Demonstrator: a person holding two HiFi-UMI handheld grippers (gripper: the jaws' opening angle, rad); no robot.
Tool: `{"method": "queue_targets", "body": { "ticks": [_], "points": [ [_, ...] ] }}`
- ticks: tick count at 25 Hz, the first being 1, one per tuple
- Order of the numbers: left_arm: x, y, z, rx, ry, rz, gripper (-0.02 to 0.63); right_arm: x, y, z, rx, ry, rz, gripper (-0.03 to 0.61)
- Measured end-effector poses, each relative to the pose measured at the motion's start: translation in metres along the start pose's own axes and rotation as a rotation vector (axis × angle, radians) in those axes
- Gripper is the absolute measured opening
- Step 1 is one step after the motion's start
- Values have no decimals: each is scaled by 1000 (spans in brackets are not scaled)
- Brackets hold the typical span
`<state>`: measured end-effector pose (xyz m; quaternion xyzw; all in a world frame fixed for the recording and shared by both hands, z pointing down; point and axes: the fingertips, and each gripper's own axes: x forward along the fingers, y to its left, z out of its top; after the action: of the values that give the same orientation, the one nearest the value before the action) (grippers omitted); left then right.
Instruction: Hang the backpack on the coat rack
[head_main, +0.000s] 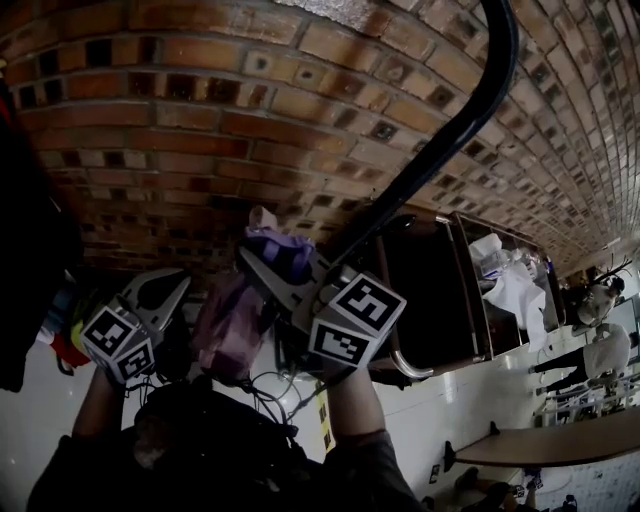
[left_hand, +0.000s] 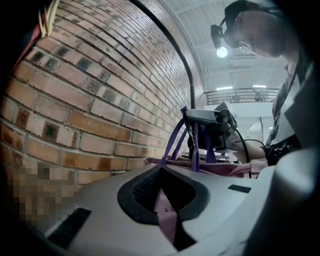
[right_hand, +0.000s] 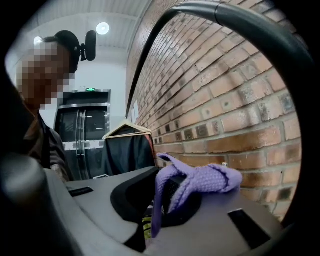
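Brick wall (head_main: 200, 120), curved black rack pole (head_main: 500, 50)

The backpack (head_main: 228, 325) is dusty pink, its straps (head_main: 281, 251) purple; the wall (head_main: 200, 120) is red-brown brick, the coat rack (head_main: 470, 110) black.

L gripper (head_main: 165, 290), R gripper (head_main: 270, 260), jaws tight

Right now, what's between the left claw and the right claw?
The pink backpack, gripped by left claw and right claw; the head view shows it.
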<state>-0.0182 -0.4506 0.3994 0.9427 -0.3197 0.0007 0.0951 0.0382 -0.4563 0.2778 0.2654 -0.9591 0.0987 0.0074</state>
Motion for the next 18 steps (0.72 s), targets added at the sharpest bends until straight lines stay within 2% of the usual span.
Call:
{"method": "queue_targets", "body": {
  "ticks": [8,11,18],
  "points": [
    [26,16,15,6,9,-21,40,-33,-27,15,-17,-88,-97,11],
    [33,11,11,1,20,-37,40,-41,-31,5,-16,-95,-120,11],
    [41,-4,-1,5,37,-63,40,-59,-37,-29,92,-143,-136,11]
  ]
}}
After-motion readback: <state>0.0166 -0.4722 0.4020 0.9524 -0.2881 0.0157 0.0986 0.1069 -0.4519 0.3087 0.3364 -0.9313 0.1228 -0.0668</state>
